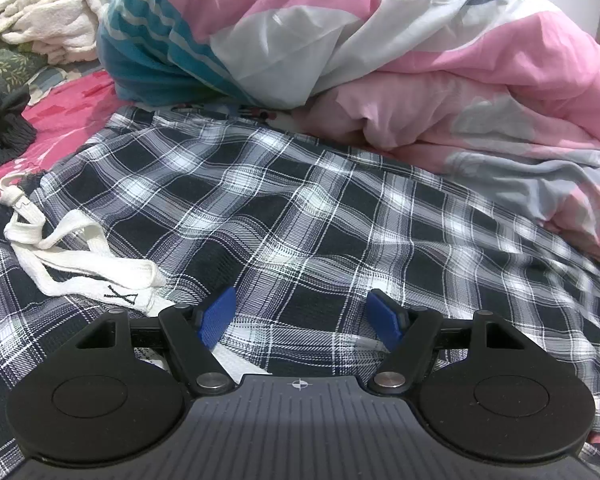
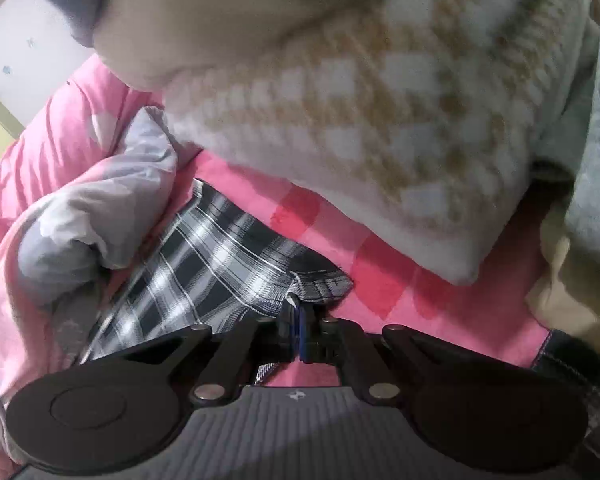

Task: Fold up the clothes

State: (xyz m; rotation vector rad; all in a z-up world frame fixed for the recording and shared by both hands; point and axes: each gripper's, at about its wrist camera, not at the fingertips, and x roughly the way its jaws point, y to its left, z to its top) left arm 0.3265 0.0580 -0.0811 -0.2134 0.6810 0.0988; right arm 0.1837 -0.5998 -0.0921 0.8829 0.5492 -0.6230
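Black-and-white plaid trousers lie spread across the bed, their white drawstring looped at the left. My left gripper hovers low over the plaid cloth, open, its blue pads wide apart with nothing pinched between them. In the right wrist view a leg end of the plaid trousers runs up to my right gripper. That gripper is shut, and the hem corner is nipped at its tips.
A bunched pink, grey and teal duvet rises behind the trousers. White towelling and a dark knit garment lie at the left on the pink sheet. A cream-and-tan checked knit hangs close above the right gripper.
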